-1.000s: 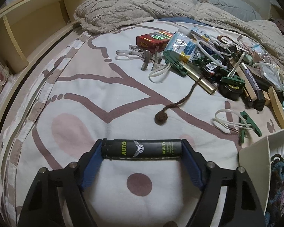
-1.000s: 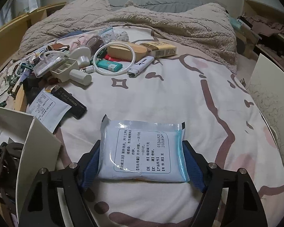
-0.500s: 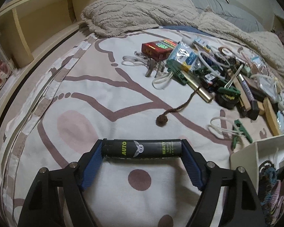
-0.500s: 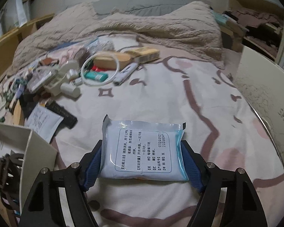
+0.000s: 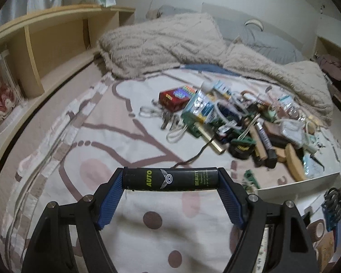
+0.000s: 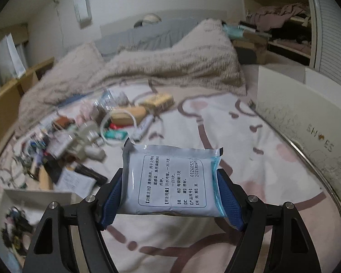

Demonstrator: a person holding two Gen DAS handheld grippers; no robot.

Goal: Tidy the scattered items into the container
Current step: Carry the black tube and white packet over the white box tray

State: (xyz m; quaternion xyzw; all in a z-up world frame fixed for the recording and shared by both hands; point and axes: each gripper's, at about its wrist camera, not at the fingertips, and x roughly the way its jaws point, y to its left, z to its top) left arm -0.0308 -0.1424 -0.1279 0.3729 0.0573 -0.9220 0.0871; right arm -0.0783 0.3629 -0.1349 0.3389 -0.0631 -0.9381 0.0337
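Both grippers have come up off the patterned bedsheet (image 5: 106,122) with their loads, so two more items are on their way to the white container (image 5: 300,182). The left gripper (image 5: 170,179) is clenched end to end on a black tube (image 5: 170,179) printed AUTO BEAUTY, held crosswise; a second ago the tube lay low over the sheet, and now the container's near wall sits just to the right of it, with cords and oddments already visible inside. The right gripper (image 6: 170,182) grips a pale blue sachet (image 6: 170,179) by its two side edges, its printed label facing the camera; the container (image 6: 36,193) shows to the left of and below the sachet. The heap of scattered items (image 5: 243,125) remains beyond the container, near the rumpled beige blanket (image 5: 170,45) (much of it blurred, so the smaller pieces cannot be told apart). In my judgement the lift is done and the carry over the container's rim comes next, with most of the tidying remaining.
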